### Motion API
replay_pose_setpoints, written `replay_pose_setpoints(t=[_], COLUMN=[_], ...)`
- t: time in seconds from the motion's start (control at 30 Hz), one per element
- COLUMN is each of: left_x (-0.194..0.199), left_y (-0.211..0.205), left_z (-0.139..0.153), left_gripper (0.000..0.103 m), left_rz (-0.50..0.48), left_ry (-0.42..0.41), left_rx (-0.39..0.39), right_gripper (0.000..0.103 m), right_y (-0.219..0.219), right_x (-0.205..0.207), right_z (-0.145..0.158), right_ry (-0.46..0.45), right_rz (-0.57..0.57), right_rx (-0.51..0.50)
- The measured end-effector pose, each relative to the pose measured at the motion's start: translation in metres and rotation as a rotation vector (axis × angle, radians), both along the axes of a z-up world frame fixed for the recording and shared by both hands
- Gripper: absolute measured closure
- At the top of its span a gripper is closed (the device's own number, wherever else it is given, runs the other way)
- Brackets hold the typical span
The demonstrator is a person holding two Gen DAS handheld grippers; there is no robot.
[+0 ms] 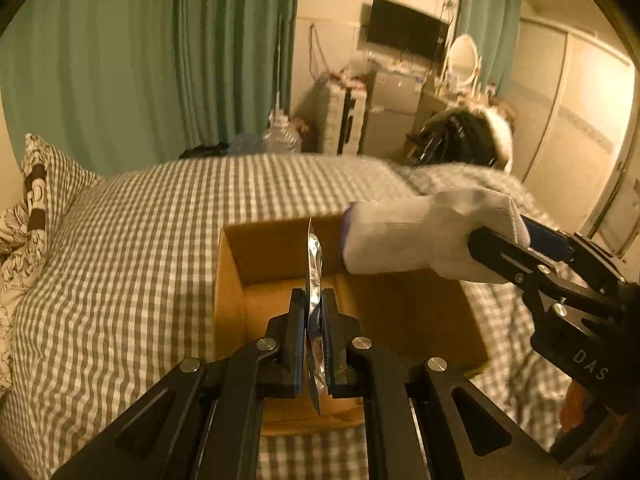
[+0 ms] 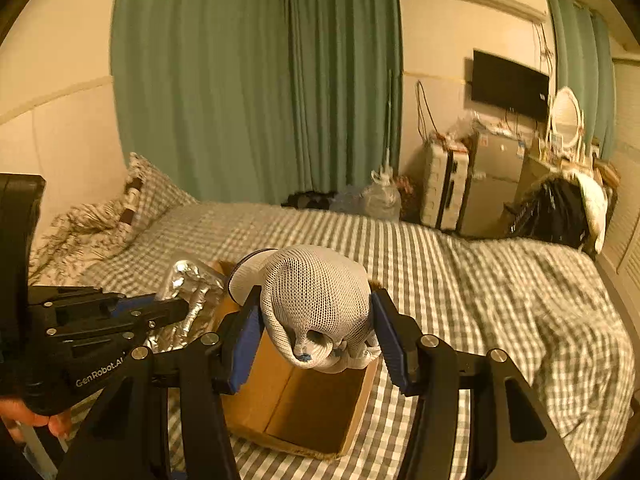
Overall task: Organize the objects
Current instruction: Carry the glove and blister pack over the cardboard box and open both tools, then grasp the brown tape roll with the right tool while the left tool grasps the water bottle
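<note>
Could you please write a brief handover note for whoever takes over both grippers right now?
Left gripper: shut on a flat silver foil packet, held edge-up above the open cardboard box.
Right gripper: shut on a rolled white knit glove, also over the box.
The box sits on the checked bedspread; what shows of its inside looks empty.
Done: both items picked up and brought to the box.
Left: lower and release each into the box.

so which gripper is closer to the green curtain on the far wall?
Left, marginally. The left gripper, shut on a foil packet, and the right gripper, holding a white glove, both sit over the cardboard box, the bed between them and the curtain.
</note>
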State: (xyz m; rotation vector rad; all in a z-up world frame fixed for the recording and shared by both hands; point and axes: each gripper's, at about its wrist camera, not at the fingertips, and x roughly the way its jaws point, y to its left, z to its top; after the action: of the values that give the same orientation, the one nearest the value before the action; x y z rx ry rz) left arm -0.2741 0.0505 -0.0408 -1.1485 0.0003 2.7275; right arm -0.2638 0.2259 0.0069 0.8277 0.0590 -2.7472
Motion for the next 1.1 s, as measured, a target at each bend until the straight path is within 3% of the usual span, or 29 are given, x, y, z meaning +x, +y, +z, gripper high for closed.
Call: replay_pose_setpoints(t=[0.1,0.17,0.2,0.23,0.3,0.33,0.37,0.53,0.63,0.8,0.97,1.1], left_x=[0.0,0.002,0.002,0.004,0.007,0.013,0.018,0.051,0.084,0.133,0.182,0.206], left_y=[0.0,-0.002,-0.003,-0.005,-0.007,-0.008,-0.01,-0.026,-0.039,-0.056,-0.067,-0.075], left_z=[-0.022,-0.031,-0.033,-0.035,-0.035,-0.033,-0.029,-0.007,0.007,0.02,0.017,-0.004], left_gripper=[0.095,0.092,0.091,0.084,0.053,0.029,0.021,0.018,0.004,0.003,0.0,0.0], left_rz=[0.0,-0.015,-0.017,-0.016,-0.011,0.003,0.016,0.042,0.072,0.109,0.119,0.152], left_ry=[-0.028,-0.053,-0.061,-0.07,-0.073,-0.06,-0.044,-0.011,0.029,0.053,0.061,0.029], left_rx=[-0.034,-0.024,-0.021,-0.016,-0.022,-0.03,-0.035,-0.046,-0.062,-0.048,-0.039,-0.079], right_gripper=[0.044,0.029,0.027,0.025,0.023,0.02,0.019,0.013,0.008,0.0,0.0,0.0], right_y=[0.0,0.002,0.002,0.001,0.003,0.003,0.004,0.003,0.002,-0.005,-0.022,-0.035], right_x=[-0.006,-0.006,-0.005,-0.003,0.004,0.008,0.012,0.045,0.075,0.127,0.175,0.196], right_z=[-0.019,-0.025,-0.025,-0.023,-0.02,-0.016,-0.013,0.012,0.026,0.039,0.033,0.012], right_ry=[-0.013,-0.024,-0.018,-0.014,-0.006,0.001,0.008,0.042,0.073,0.098,0.091,0.052], right_rz=[-0.023,-0.023,-0.026,-0.026,-0.024,-0.025,-0.028,-0.024,-0.015,0.011,0.058,0.073], right_rx=[-0.024,-0.033,-0.035,-0.035,-0.033,-0.033,-0.032,-0.014,-0.006,0.017,0.046,0.06])
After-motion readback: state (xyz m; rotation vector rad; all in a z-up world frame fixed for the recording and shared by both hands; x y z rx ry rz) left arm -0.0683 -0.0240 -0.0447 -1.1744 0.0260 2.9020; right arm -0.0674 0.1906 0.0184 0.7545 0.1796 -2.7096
